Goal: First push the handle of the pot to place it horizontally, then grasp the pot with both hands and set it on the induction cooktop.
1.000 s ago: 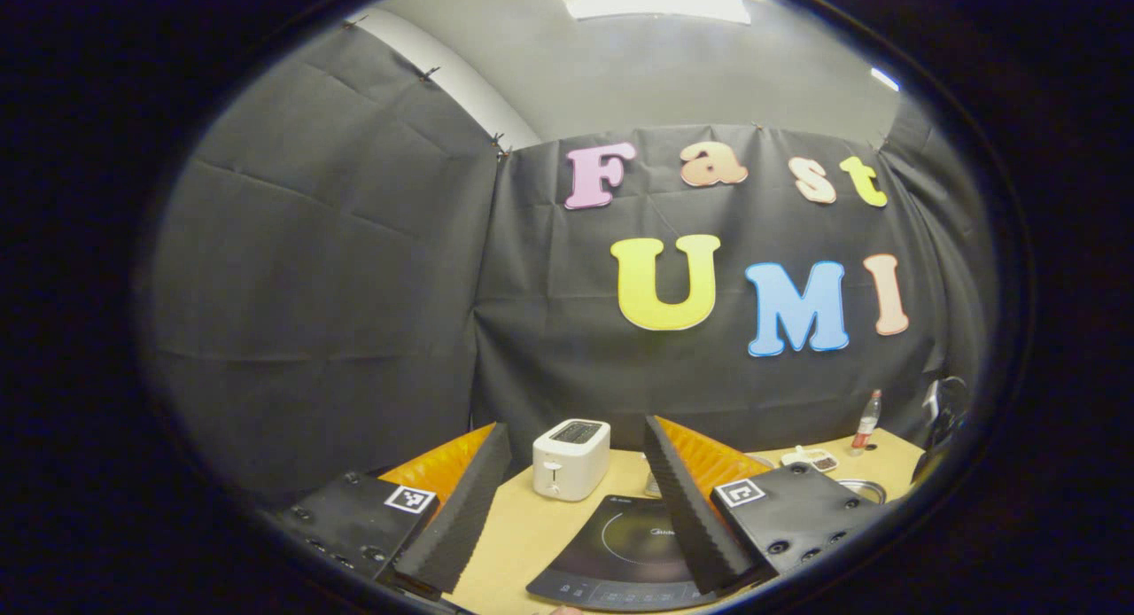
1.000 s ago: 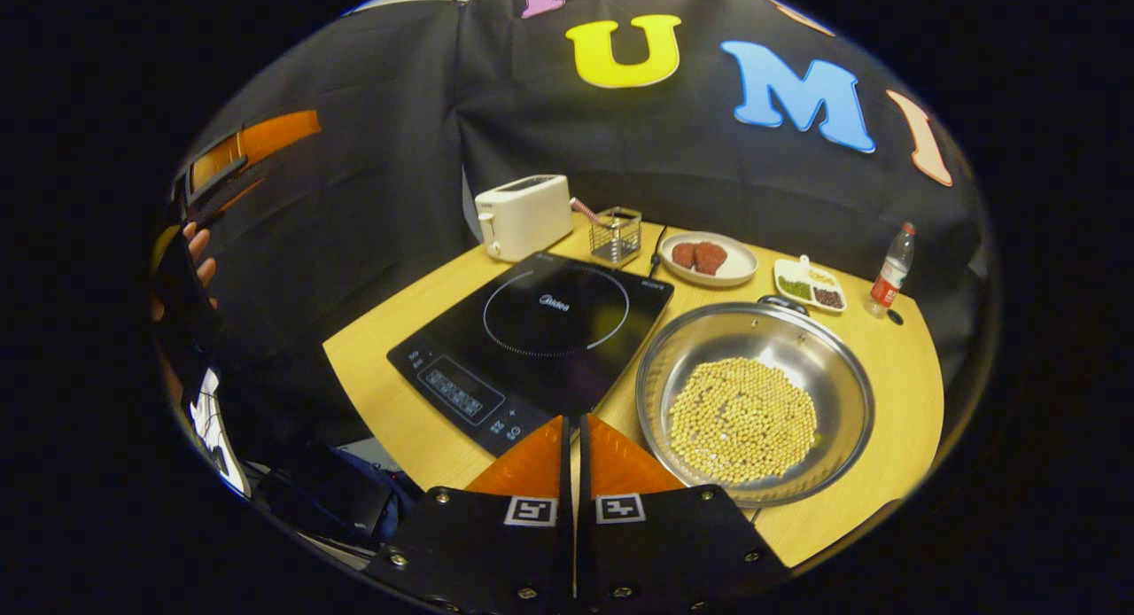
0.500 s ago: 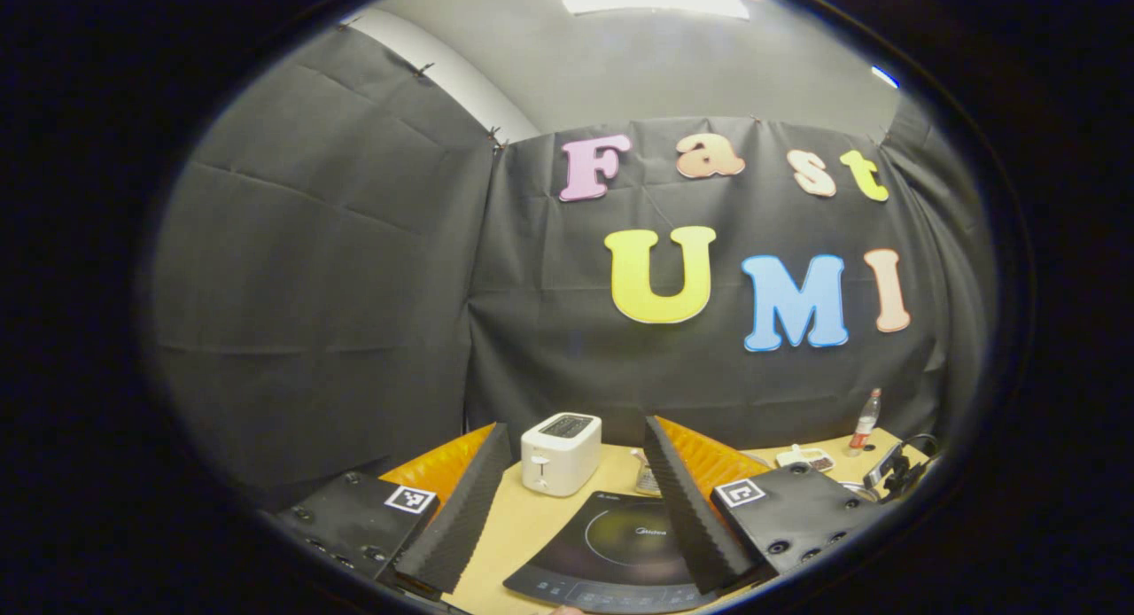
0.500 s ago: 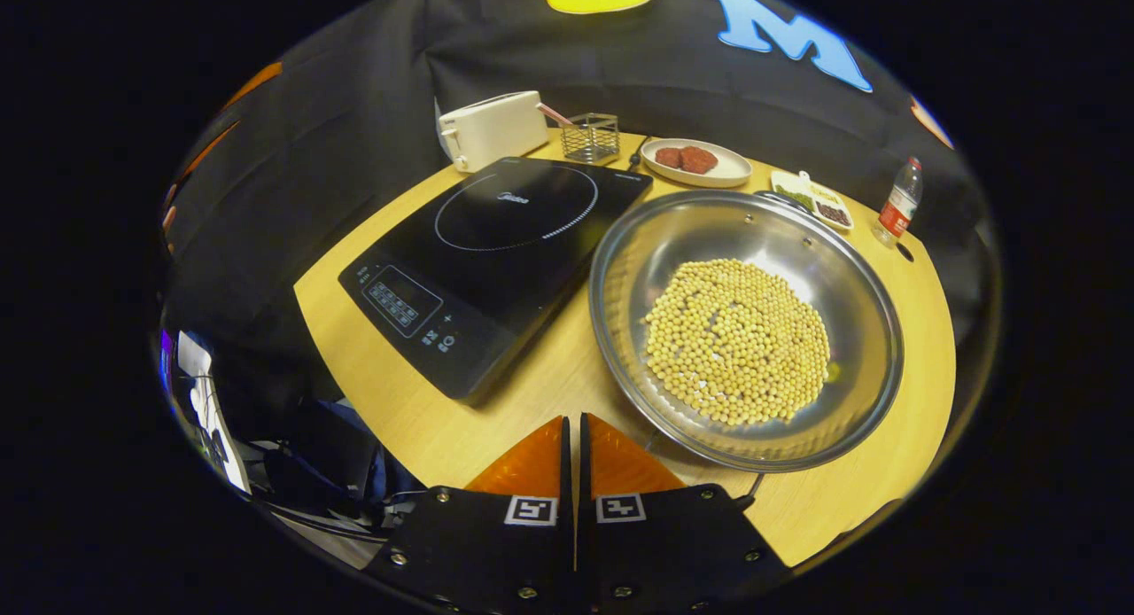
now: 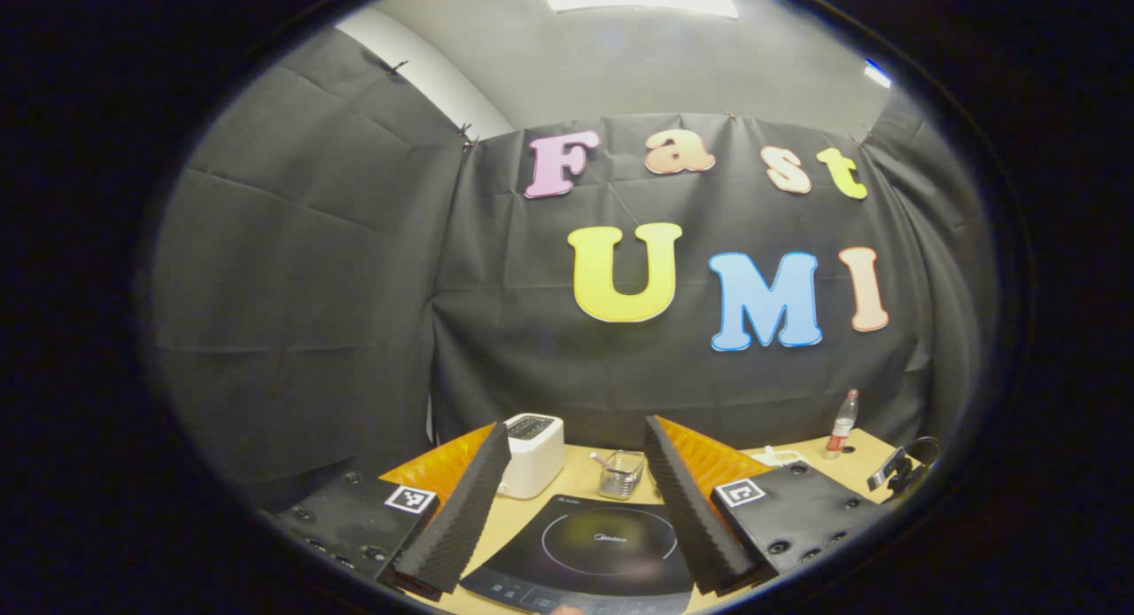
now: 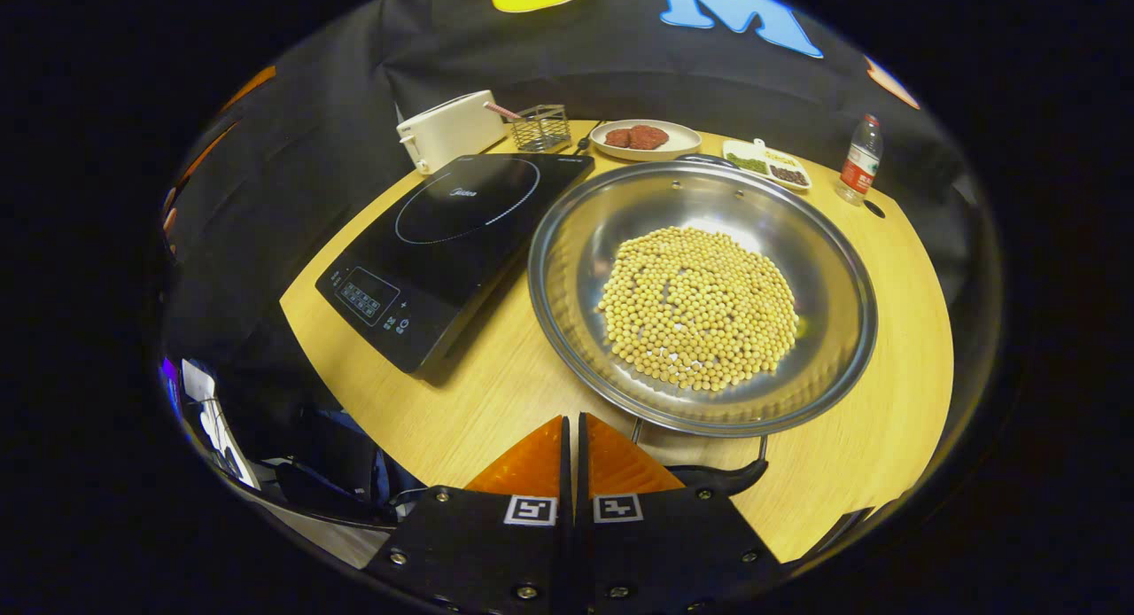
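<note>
Silver pot (image 6: 567, 269), yellow soybeans (image 6: 700, 307)

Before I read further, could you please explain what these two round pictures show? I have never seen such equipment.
A person holds one two-finger claw in each hand, and a camera rides on each. The left gripper view looks level across the table: the left claw is open and holds nothing, with the induction cooktop and a toaster beyond. The right gripper view looks down: the right claw is shut and empty, next to the pot's near handle. The pot, filled with beans, stands on the table beside the cooktop, not yet on it. Behind are a wire basket, a plate, a small dish and a bottle.
</note>
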